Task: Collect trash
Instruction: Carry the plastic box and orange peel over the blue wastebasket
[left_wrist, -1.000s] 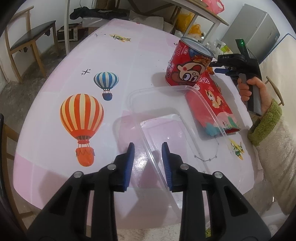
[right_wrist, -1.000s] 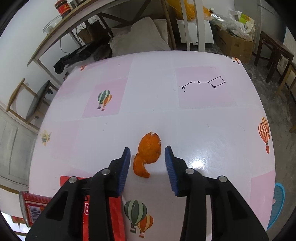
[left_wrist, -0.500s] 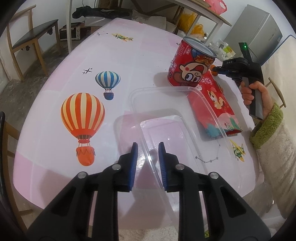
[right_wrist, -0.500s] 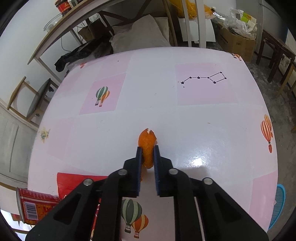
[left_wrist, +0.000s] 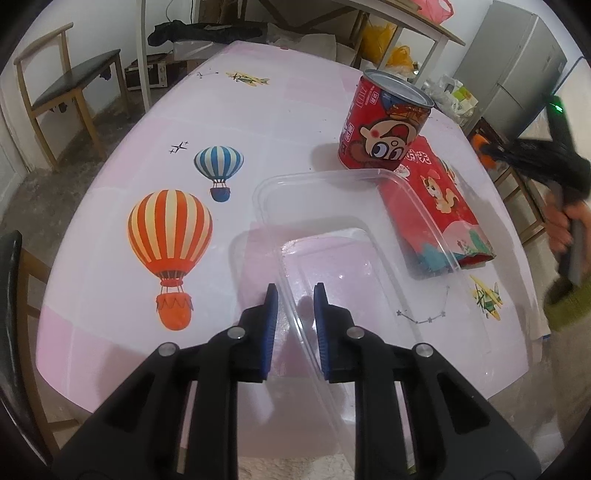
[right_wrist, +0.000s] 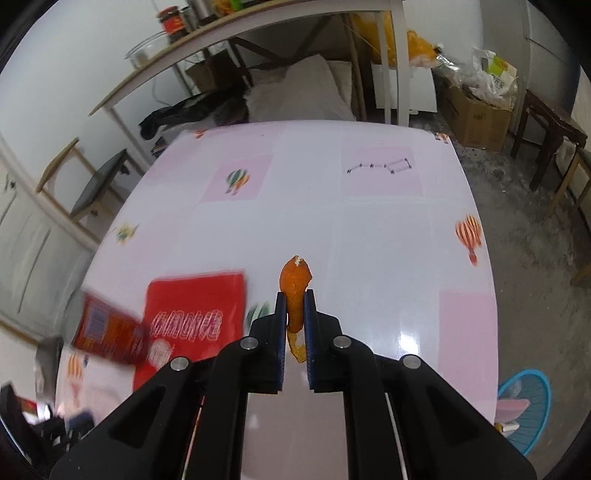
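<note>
Right claw (right_wrist: 294, 295) pinches orange peel (right_wrist: 294, 291).

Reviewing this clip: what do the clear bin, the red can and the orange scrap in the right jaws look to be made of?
Clear bin: thin transparent plastic, glossy; the tablecloth print shows through its walls.
Red can: likely metal with a printed glossy label; its top rim looks silvery.
Orange scrap: apparently citrus peel, matte and curled, with a pale torn tip.
</note>
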